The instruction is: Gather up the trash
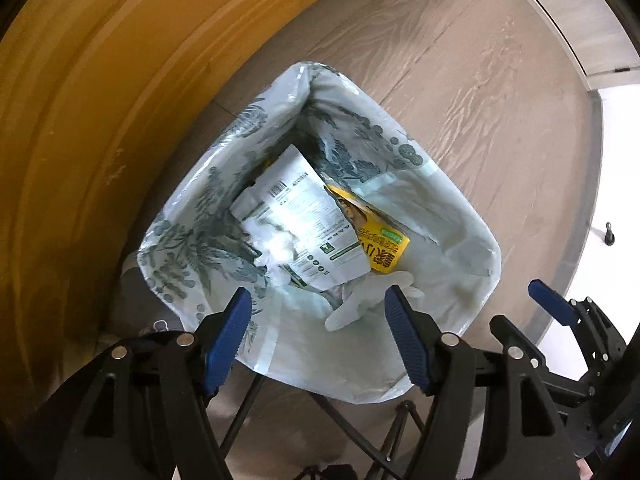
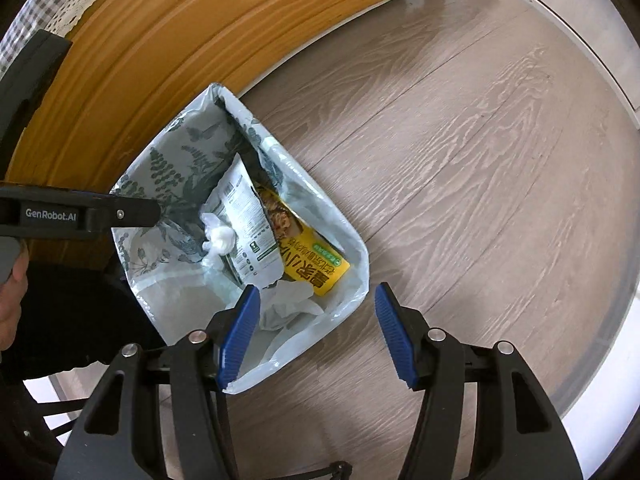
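Note:
A trash bin lined with a pale fern-print bag [image 1: 460, 216] stands on the floor. In it lie a white printed pouch [image 1: 296, 208], a yellow snack packet [image 1: 380, 244], a crumpled white tissue [image 1: 276, 248] and a limp white glove [image 1: 360, 304]. My left gripper [image 1: 319, 296] hangs open right above the bin mouth, with nothing between its blue pads. The right wrist view shows the same bag [image 2: 356, 256], pouch [image 2: 244, 216], yellow packet [image 2: 312, 264] and tissue [image 2: 218, 238]. My right gripper [image 2: 317, 292] is open and empty over the bin's near right edge.
A yellow wooden piece of furniture [image 1: 100, 100] stands close behind the bin. Grey wood-grain floor [image 2: 460, 160] spreads to the right. Black folding legs [image 1: 360, 432] show below the bin. A person's hand [image 2: 8, 308] is at the left edge. A checked cloth [image 2: 52, 4] lies on the furniture.

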A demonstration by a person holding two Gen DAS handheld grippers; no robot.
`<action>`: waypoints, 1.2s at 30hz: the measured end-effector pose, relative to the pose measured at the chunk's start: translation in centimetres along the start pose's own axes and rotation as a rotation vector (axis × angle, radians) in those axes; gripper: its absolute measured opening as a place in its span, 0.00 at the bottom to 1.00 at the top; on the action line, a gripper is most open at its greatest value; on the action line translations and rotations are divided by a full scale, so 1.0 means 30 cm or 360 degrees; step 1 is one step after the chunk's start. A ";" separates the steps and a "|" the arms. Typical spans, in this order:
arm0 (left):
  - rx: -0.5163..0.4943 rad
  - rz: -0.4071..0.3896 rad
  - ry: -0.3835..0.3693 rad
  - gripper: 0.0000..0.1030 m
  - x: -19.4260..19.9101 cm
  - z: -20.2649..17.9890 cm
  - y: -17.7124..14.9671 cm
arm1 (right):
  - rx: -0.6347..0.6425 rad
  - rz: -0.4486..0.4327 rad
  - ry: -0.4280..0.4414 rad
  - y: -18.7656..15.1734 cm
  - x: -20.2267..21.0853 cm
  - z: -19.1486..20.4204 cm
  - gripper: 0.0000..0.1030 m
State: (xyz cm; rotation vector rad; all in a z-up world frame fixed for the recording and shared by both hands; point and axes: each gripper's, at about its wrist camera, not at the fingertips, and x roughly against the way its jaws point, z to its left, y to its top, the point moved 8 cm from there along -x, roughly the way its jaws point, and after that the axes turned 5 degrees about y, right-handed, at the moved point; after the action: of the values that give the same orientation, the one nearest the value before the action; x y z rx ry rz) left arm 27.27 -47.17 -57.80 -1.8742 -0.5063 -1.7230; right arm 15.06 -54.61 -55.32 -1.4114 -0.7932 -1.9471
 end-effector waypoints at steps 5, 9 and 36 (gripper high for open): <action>0.0011 -0.0034 0.0113 0.64 0.020 0.038 -0.004 | 0.0015 -0.0005 -0.0008 0.007 0.010 0.010 0.56; -0.0023 -0.0095 0.0210 0.64 0.085 0.075 -0.011 | 0.0013 0.0027 -0.0036 0.002 0.013 0.012 0.56; 0.0892 -0.1520 0.0445 0.69 1.064 1.291 -0.529 | 0.0761 -0.0564 0.0041 0.346 0.524 0.877 0.56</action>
State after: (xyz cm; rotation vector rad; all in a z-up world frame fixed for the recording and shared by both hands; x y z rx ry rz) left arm 51.75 -13.55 -25.50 -0.9900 -1.7443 -2.0193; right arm 34.72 -43.27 -32.25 -1.0048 -1.4619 -1.8428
